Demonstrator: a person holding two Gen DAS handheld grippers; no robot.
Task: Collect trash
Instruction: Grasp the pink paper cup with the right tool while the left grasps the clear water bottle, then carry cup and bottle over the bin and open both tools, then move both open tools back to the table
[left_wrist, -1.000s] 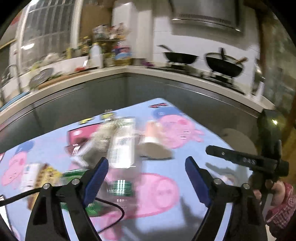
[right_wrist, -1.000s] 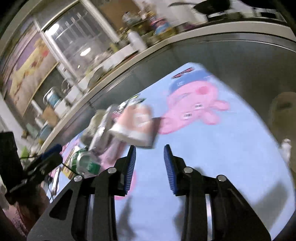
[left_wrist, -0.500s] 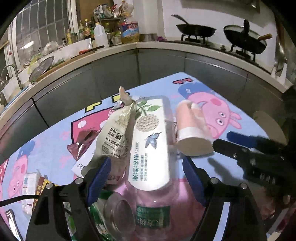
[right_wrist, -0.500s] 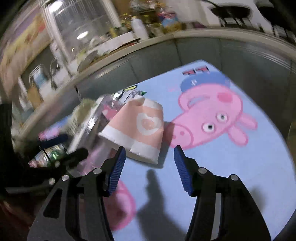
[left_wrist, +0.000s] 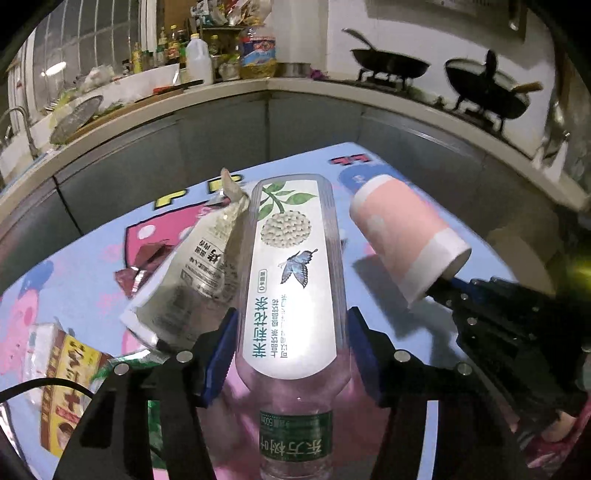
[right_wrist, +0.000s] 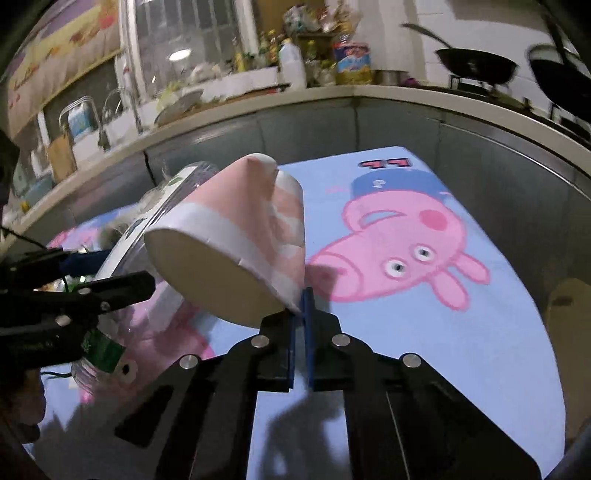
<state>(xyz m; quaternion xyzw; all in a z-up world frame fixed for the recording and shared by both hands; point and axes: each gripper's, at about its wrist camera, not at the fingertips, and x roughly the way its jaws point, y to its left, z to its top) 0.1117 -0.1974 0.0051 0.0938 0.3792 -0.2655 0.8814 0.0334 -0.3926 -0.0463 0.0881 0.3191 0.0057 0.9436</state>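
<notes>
**Both grippers now on the trash**

The right gripper (right_wrist: 301, 306), open around the pink paper cup (right_wrist: 236, 236) half a second ago, is now clamped on its rim, lifting it off the cartoon tablecloth (right_wrist: 461, 332). The left gripper (left_wrist: 291, 347) is closing around the clear plastic bottle (left_wrist: 293, 266), which lies between its blue pads (left_wrist: 223, 343) beside a crumpled wrapper (left_wrist: 195, 273).

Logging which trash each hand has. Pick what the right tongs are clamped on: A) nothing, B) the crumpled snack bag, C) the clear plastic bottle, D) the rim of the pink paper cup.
D: the right tongs are pinched shut on the rim of the pink paper cup, lifting it off the tablecloth.
</notes>
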